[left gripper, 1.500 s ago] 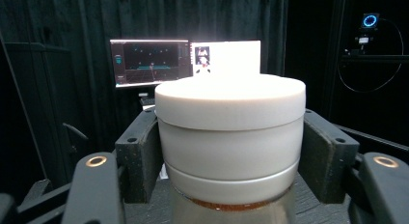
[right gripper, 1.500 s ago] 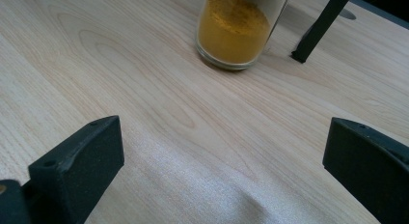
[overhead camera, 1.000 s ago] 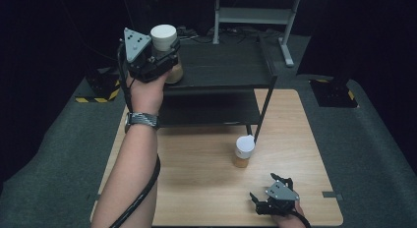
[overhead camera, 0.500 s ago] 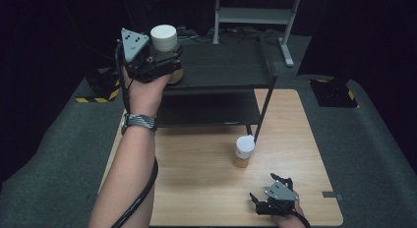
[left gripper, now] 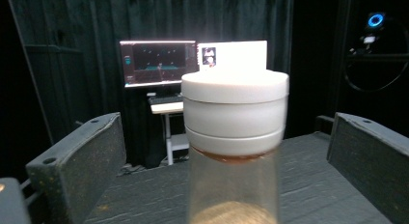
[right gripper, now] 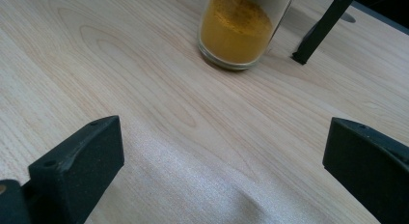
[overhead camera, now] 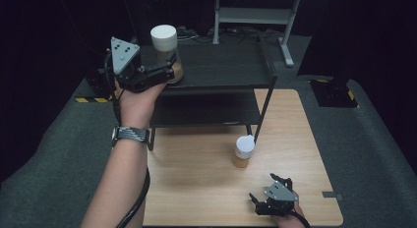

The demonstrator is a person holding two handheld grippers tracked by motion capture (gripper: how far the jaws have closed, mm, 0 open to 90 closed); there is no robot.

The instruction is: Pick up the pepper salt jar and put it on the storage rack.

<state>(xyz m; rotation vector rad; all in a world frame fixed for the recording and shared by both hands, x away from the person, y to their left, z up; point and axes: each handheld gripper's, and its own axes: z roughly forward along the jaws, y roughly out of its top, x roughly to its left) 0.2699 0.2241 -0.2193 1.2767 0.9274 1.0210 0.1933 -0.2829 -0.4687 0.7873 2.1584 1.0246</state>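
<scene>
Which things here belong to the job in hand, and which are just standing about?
In the job:
- left claw, open around a white-lidded jar on the black shelf
- second jar on the wooden table
- right claw, open

Standing about:
- computer screen
- metal stand

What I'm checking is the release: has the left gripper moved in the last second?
Yes. The left gripper has shifted left and slightly toward the person against the rack's top shelf; the white-lidded jar stayed put.

place: lab/recording studio | evidence: black curtains (left gripper: 72,40); lit monitors (left gripper: 159,62); hazard-striped floor tape (overhead camera: 93,99)
</scene>
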